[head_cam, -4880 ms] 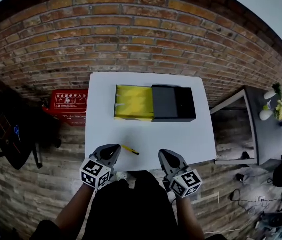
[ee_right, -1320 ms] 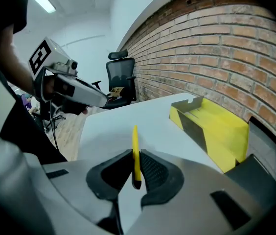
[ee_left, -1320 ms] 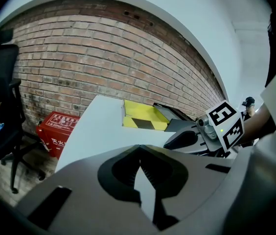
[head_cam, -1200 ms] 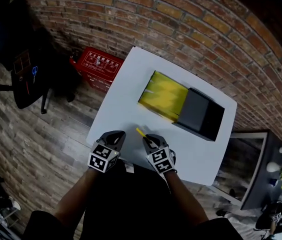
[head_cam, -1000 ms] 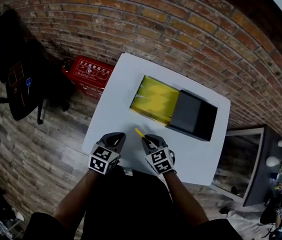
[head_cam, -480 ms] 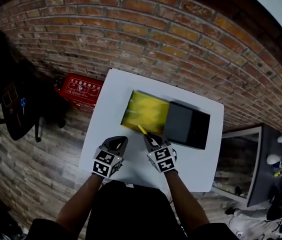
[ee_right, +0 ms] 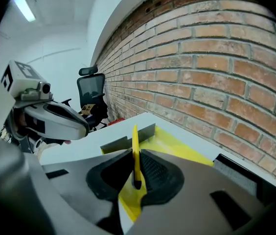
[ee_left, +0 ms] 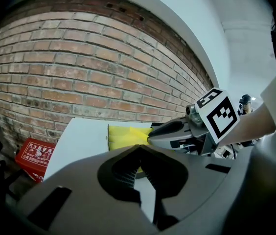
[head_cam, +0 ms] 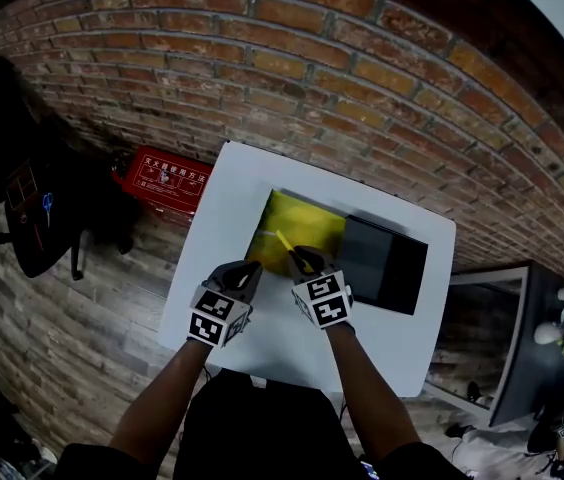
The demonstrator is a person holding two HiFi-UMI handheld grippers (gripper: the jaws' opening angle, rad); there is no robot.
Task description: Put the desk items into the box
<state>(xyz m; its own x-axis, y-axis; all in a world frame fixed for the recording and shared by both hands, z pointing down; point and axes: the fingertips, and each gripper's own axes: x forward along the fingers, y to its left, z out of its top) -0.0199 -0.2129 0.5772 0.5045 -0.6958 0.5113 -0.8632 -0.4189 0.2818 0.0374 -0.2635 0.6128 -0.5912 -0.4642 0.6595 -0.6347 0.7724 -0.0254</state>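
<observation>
1. red case (head_cam: 165, 180) with a printed lid, on the plank floor (head_cam: 82, 348) left of the table; black office chair (head_cam: 17, 203) further left.
2. left gripper (head_cam: 246, 268): ribbed jaws together, nothing between them, over the smooth white square table (head_cam: 224, 208), just beside the box's near edge.
3. right gripper (head_cam: 298, 259): jaws clamped on a thin, straight yellow pen (head_cam: 284, 241), dark at its lower end, tilted up over the box's near part.
4. box (head_cam: 314, 226): open rectangular tray, yellow inside, thin grey walls; matte black sleeve (head_cam: 384, 264) against its right end.
5. rough red brick wall (head_cam: 312, 58) behind the table.
</observation>
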